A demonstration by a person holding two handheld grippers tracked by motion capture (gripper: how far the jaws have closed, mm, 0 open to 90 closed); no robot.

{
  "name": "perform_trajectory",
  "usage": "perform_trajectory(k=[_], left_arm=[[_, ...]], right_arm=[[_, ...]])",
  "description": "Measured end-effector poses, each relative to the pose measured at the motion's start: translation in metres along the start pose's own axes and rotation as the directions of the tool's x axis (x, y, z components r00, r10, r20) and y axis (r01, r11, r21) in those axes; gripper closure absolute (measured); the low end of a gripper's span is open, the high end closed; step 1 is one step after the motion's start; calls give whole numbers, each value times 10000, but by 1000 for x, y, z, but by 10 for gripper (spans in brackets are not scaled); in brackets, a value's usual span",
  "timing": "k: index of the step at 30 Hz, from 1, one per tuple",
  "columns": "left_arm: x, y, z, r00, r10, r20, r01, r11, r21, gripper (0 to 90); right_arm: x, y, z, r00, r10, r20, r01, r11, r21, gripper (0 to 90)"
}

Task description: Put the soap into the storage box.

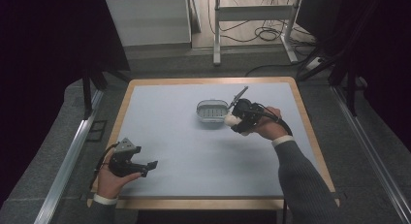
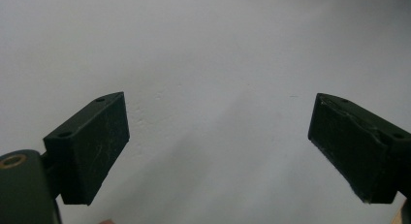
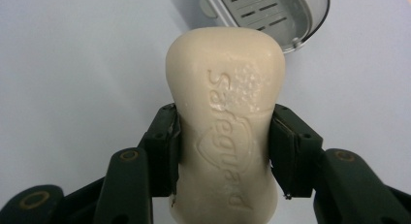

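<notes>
A cream bar of soap (image 3: 225, 122) with raised lettering is clamped at its waist by my right gripper (image 3: 224, 153), shut on it. In the high view the soap (image 1: 230, 120) is held just right of a grey slotted soap dish (image 1: 212, 112) near the table's middle; the right gripper (image 1: 236, 122) is held above the mat. The dish's rim (image 3: 310, 20) shows beyond the soap's far end. My left gripper (image 1: 149, 168) rests low at the front left, open, with bare mat between its pads (image 2: 92, 146).
A pale blue mat (image 1: 194, 151) covers the wooden table (image 1: 213, 203). Beyond the far edge stand a white cabinet (image 1: 150, 20), a metal frame (image 1: 252, 13) and floor cables (image 1: 266, 35). Metal rails (image 1: 68, 161) run along both sides.
</notes>
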State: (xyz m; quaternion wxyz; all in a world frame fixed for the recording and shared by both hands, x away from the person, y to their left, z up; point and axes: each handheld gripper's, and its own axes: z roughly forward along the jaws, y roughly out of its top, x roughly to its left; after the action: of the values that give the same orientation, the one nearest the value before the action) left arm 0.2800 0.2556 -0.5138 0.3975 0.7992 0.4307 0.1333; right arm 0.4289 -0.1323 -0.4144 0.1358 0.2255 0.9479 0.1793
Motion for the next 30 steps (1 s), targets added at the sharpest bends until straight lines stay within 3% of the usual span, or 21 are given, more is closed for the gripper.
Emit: perform_trajectory(k=[20, 23, 25, 30], left_arm=[[0, 0, -2, 10000, -53, 82, 54, 9999, -87, 79], [0, 0, -2, 10000, -41, 86, 42, 10000, -77, 79], [0, 0, -2, 10000, -31, 85, 31, 10000, -65, 79], [0, 0, -1, 10000, -24, 91, 25, 10000, -58, 79]], right_arm=[[-24, 26, 8, 9997, 157, 185, -158, 9999, 26, 498], [-28, 29, 9, 9977, 360, 573, -350, 9992, -187, 498], [-31, 30, 10, 9986, 348, 387, -338, 9991, -253, 498], [-36, 36, 14, 9983, 373, 450, -369, 9993, -109, 499]])
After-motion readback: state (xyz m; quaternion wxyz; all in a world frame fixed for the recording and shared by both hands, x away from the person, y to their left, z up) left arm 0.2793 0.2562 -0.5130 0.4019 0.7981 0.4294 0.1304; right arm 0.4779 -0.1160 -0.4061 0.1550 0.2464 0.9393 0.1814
